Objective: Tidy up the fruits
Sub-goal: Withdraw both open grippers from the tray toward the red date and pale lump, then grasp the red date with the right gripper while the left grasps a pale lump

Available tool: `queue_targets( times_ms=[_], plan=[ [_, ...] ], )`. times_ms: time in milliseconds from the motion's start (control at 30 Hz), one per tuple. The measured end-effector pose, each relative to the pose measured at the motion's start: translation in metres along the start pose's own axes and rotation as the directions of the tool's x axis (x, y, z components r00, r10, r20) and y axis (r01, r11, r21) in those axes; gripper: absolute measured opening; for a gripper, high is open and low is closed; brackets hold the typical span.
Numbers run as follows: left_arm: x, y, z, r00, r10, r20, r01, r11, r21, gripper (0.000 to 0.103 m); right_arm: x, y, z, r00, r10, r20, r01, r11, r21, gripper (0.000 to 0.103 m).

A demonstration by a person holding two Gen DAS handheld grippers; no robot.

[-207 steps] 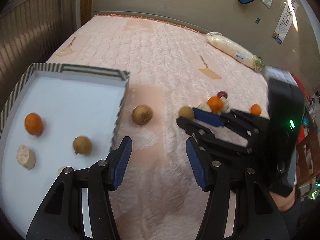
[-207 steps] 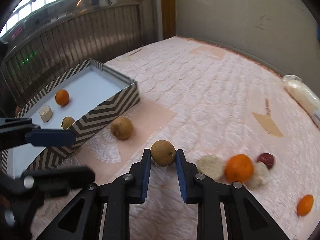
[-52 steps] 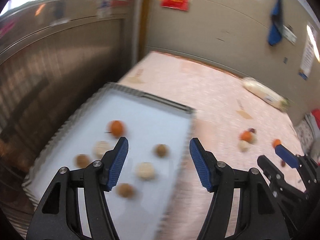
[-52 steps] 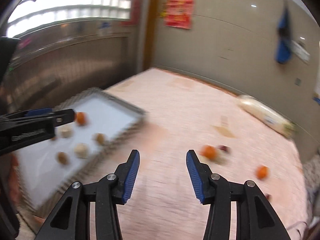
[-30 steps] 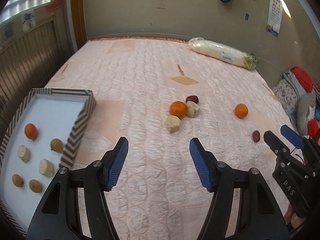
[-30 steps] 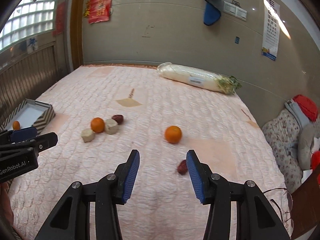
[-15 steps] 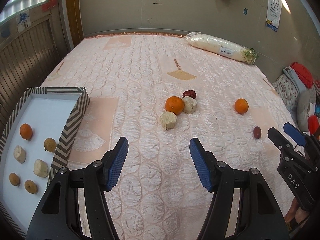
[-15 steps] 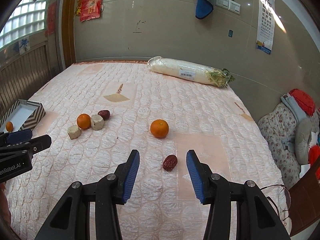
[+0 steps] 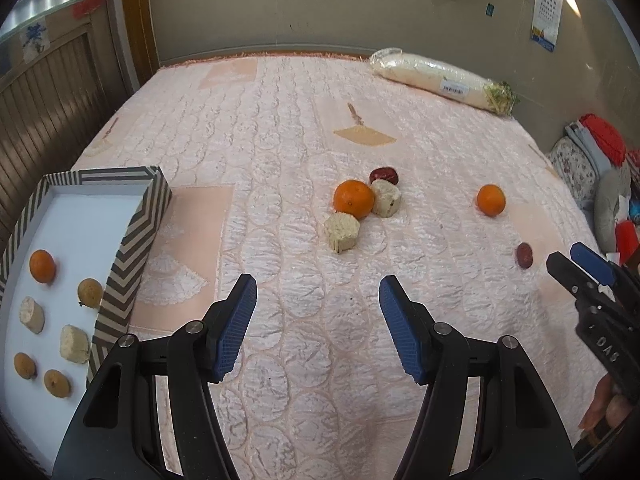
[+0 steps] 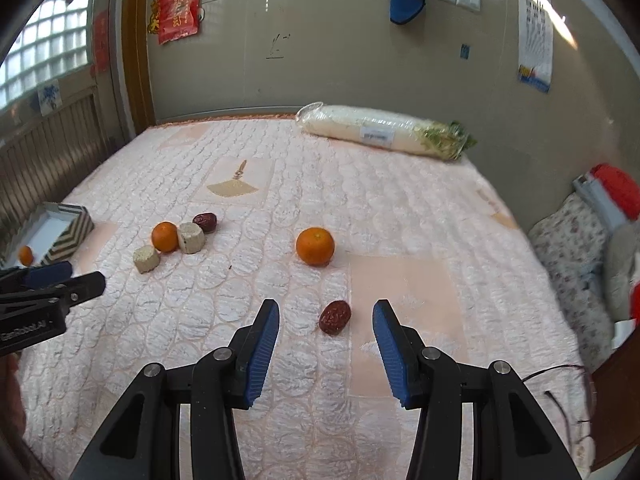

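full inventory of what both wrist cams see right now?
box: 1, chevron-striped walls, white floor, left edge of bed
fruit in box: 7; 1 orange, 3 brown round, 3 pale chunks
oranges on bed: 2; one in the cluster, one alone
pale chunks: 2, beige, touching the cluster orange
red dates: 2, dark red; one behind the cluster, one before the right gripper
wrapped radish: 1, white, far edge
bedspread: pink quilted
left gripper: open, empty
right gripper: open, empty
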State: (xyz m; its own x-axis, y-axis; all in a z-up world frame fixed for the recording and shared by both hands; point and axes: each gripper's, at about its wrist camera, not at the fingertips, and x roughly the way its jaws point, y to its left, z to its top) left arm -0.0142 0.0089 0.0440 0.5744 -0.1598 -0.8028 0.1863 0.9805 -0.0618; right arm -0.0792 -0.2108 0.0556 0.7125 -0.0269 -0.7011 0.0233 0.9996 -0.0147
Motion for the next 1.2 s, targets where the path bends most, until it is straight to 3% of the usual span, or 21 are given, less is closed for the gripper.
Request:
queue_targets(
  times_ms=[233, 500, 567, 600, 700, 1133, 1200],
  plan=[
    [0.018, 0.004, -0.001, 0.999, -0.008, -0.048, 0.007, 1.000, -0.006, 0.064, 0.023, -0.019, -0.011, 0.994, 0.090, -0.064, -0.088, 0.996, 0.034, 0.047],
    [0.025, 0.008, 0.000, 0.998, -0.017, -0.066, 0.016, 1.000, -0.010, 0.064, 0.046, -0.024, -0.007, 0.989, 0.125, -0.081, -0.122, 0.992, 0.033, 0.047],
    [0.027, 0.008, 0.001, 0.997, -0.021, -0.070, 0.020, 1.000, -0.006, 0.064, 0.052, -0.024, -0.006, 0.988, 0.132, -0.084, -0.130, 0.991, 0.029, 0.041],
    [0.027, 0.008, 0.001, 0.997, -0.023, -0.071, 0.023, 1.000, -0.007, 0.064, 0.056, -0.024, -0.005, 0.986, 0.137, -0.090, -0.135, 0.990, 0.031, 0.031],
    [0.031, 0.008, 0.004, 0.997, -0.022, -0.073, 0.021, 1.000, -0.008, 0.064, 0.061, -0.025, -0.004, 0.986, 0.142, -0.088, -0.140, 0.990, 0.033, 0.023],
    [0.060, -0.012, 0.028, 0.998, -0.013, -0.057, 0.015, 0.999, 0.030, 0.064, 0.051, -0.023, -0.008, 0.982, 0.172, -0.081, -0.169, 0.985, 0.046, 0.023],
    [0.060, -0.011, 0.027, 0.999, -0.002, -0.033, 0.003, 1.000, 0.029, 0.040, 0.047, -0.020, -0.007, 0.981, 0.179, -0.072, -0.177, 0.983, 0.040, 0.023]
  ],
)
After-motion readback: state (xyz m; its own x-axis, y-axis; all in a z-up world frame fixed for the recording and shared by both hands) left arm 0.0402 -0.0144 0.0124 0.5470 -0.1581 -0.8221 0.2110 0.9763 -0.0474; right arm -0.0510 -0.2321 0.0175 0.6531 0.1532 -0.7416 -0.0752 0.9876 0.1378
